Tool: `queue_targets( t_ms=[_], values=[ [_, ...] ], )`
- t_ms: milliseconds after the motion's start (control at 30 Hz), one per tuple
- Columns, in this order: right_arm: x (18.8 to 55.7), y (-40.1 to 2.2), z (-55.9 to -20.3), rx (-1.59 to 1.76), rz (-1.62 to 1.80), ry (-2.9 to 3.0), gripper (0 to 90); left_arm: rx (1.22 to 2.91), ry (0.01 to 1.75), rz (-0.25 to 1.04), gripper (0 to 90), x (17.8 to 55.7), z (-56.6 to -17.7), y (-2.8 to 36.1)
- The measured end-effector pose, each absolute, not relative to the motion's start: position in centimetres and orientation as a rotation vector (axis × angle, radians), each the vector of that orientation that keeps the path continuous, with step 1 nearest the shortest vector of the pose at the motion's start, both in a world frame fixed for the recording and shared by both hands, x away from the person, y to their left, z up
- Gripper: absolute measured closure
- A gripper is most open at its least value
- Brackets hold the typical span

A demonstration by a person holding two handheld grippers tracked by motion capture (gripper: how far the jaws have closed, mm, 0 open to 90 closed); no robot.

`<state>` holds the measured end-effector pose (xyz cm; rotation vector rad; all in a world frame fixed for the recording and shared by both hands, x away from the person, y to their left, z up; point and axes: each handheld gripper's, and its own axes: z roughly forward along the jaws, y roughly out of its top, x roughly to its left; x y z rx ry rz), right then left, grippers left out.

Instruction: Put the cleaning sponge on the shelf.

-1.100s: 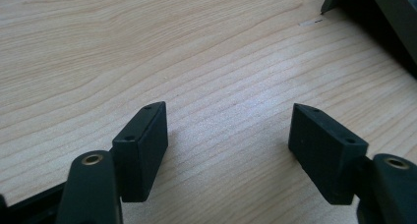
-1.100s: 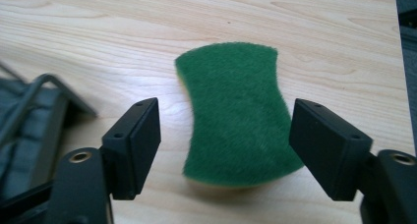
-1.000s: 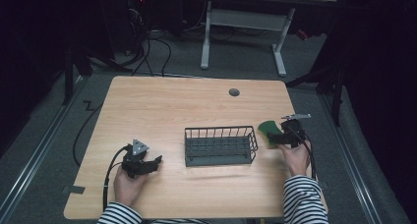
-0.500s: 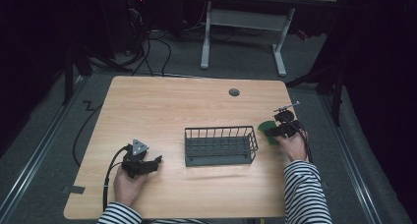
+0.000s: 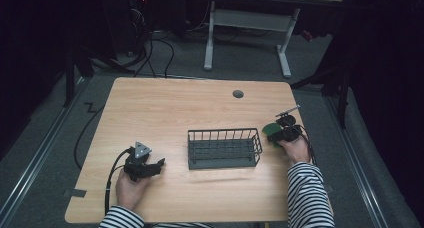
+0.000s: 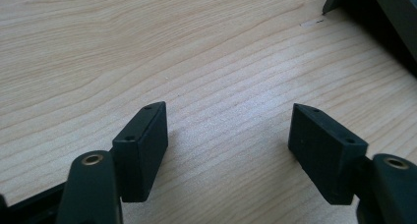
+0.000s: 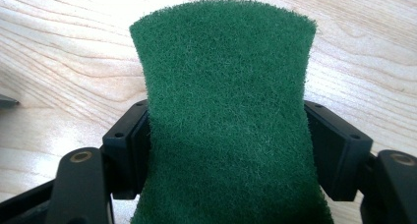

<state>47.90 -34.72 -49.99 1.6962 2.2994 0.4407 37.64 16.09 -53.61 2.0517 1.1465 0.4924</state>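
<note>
A green scouring pad [image 7: 221, 76] lies on the wooden table, just right of the dark wire basket [image 5: 225, 131]; in the high view the pad [image 5: 271, 129] pokes out left of my right gripper [image 5: 278, 133]. The jaws of the right gripper [image 7: 226, 135] have just been closing and now pinch the pad at both sides, so that it is waisted between them. My left gripper [image 5: 156, 166] rests near the front left of the table. In the left gripper view this gripper [image 6: 228, 135] stands open over bare wood, with nothing between its pads.
The wire basket stands mid-table between the two hands. A corner of the basket [image 6: 373, 13] shows at the top right of the left gripper view. A grey grommet [image 5: 238, 93] sits near the far edge. The table's right edge is close beside the right hand.
My right gripper has shifted slightly left and away from the person, onto the green pad, and its jaws have narrowed on it. The left hand has not moved.
</note>
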Motion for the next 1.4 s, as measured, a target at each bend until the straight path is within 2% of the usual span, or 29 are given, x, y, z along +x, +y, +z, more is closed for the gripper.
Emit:
queue_targets(
  t_ms=[700, 1400],
  values=[
    [45.2, -34.1, -46.7, 1.621, 0.562, 2.293, 28.6, 2.053, 1.144, 0.492, 31.0, 37.6, -53.6, 16.1],
    [40.1, -35.0, -41.3, 1.599, 0.761, 2.217, 29.0, 2.053, 1.142, 0.487, 29.9, 37.6, -53.6, 16.1]
  ],
)
